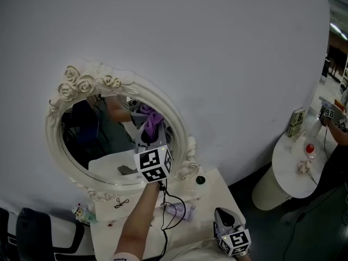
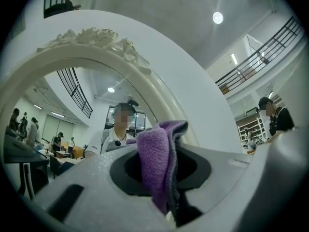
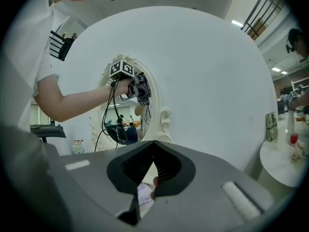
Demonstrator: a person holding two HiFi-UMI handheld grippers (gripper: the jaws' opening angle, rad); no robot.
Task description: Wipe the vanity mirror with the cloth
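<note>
- Head view: at far left a small cartoon figurine (image 1: 81,213) stands on the white worktop (image 1: 212,192), just below the mirror's frame.
- Next comes the oval vanity mirror (image 1: 89,140), upright against the pale wall, with moulded roses along the top of its cream frame.
- Over the right part of the glass the left claw (image 1: 148,135) is raised on an outstretched bare arm. Its own view shows the jaws closed tight on the purple cloth (image 2: 157,163), which sticks out between the tips in a folded bunch.
- The cloth is held up at the upper right of the glass, close to the frame's inner edge; whether it actually presses the glass cannot be told.
- Lower right, the right claw (image 1: 227,216) hangs low near the worktop's front corner, well apart from the mirror. Its jaws meet at the tips with nothing between them.
- Far right, a round white side table (image 1: 285,165) carries a few small items.
</note>
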